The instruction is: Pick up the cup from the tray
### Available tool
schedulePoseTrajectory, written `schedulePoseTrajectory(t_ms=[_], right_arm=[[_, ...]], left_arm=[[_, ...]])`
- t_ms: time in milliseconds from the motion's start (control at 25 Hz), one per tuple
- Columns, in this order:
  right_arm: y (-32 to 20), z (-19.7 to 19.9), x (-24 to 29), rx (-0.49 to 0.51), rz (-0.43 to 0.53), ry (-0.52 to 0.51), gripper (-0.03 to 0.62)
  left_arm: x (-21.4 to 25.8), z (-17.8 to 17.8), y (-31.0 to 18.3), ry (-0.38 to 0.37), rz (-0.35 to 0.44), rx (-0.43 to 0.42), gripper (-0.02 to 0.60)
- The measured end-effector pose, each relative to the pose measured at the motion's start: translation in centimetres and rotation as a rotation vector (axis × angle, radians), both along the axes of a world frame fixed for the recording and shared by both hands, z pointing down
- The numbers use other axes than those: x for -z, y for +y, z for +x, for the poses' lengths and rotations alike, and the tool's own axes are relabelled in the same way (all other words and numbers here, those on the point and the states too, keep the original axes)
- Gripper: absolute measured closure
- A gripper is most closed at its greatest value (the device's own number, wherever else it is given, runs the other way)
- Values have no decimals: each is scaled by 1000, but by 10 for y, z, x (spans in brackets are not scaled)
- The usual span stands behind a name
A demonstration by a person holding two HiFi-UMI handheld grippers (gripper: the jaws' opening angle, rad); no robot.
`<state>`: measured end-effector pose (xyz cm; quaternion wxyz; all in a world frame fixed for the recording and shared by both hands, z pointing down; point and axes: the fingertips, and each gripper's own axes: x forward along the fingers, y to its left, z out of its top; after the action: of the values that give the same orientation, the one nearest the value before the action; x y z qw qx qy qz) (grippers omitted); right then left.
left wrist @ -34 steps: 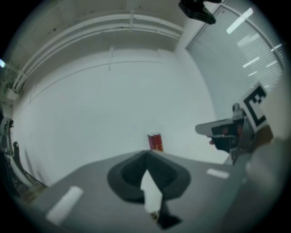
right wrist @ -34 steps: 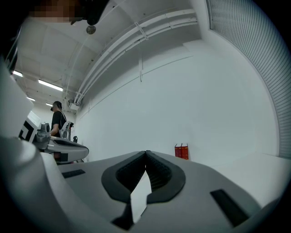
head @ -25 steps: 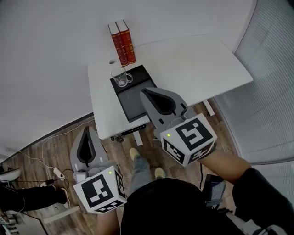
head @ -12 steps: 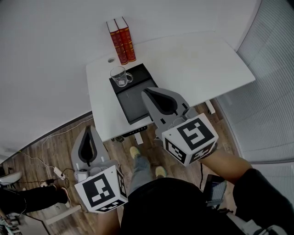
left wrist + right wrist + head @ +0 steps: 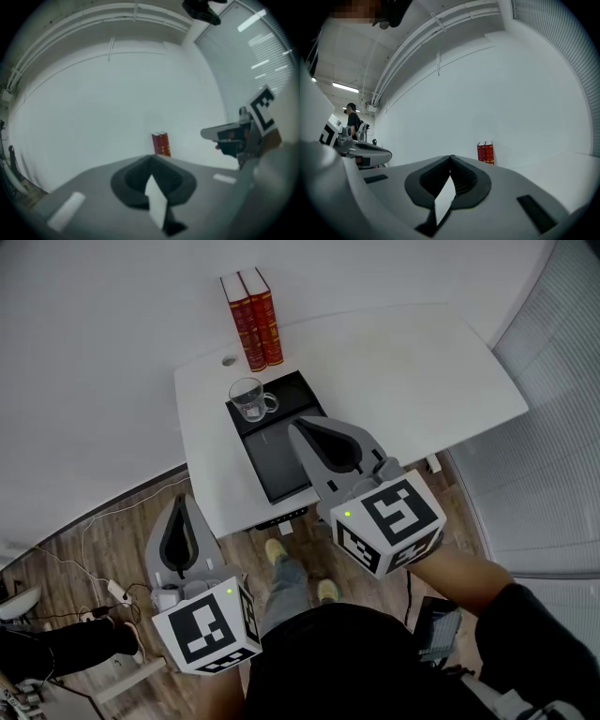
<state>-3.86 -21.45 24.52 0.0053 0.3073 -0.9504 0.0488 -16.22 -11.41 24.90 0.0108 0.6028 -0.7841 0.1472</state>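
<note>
A clear glass cup (image 5: 249,399) with a handle stands upright at the far end of a black tray (image 5: 277,465) on the white table (image 5: 403,371). My right gripper (image 5: 294,425) is shut and empty; in the head view it overlaps the tray's near right part, well short of the cup. My left gripper (image 5: 179,501) is shut and empty, lower left, off the table over the floor. In both gripper views the jaws meet at their tips, left gripper (image 5: 151,158), right gripper (image 5: 451,157), and the cup is hidden.
Two red books (image 5: 255,320) stand upright behind the tray against the white wall, also seen as red books (image 5: 161,144) and red books (image 5: 485,153). Cables and a power strip (image 5: 117,592) lie on the wood floor. Slatted blinds (image 5: 553,456) are at right. A person (image 5: 352,118) stands far left.
The table and cup have shifted slightly in the head view. Both grippers stay shut in nearly the same places.
</note>
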Motion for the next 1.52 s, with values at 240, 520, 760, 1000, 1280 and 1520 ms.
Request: schedulePoseTrajectory(t_ms=[240, 520, 760, 1000, 1280, 1520], right_arm=[[-20, -18, 1, -6, -9, 15, 579], [-43, -38, 10, -28, -4, 39, 579], [-57, -49, 9, -54, 1, 73, 579], [-72, -59, 8, -86, 3, 107, 579], [-94, -76, 9, -122, 1, 124, 579], [-110, -96, 1, -139, -13, 141, 579]], left_arm=[[1, -17, -25, 13, -7, -15, 580], [6, -39, -48, 45, -1, -34, 580], [0, -54, -63, 80, 3, -58, 580], [-3, -67, -87, 109, 6, -93, 580], [-5, -87, -114, 128, -1, -128, 580], [-14, -107, -128, 145, -17, -147, 580]])
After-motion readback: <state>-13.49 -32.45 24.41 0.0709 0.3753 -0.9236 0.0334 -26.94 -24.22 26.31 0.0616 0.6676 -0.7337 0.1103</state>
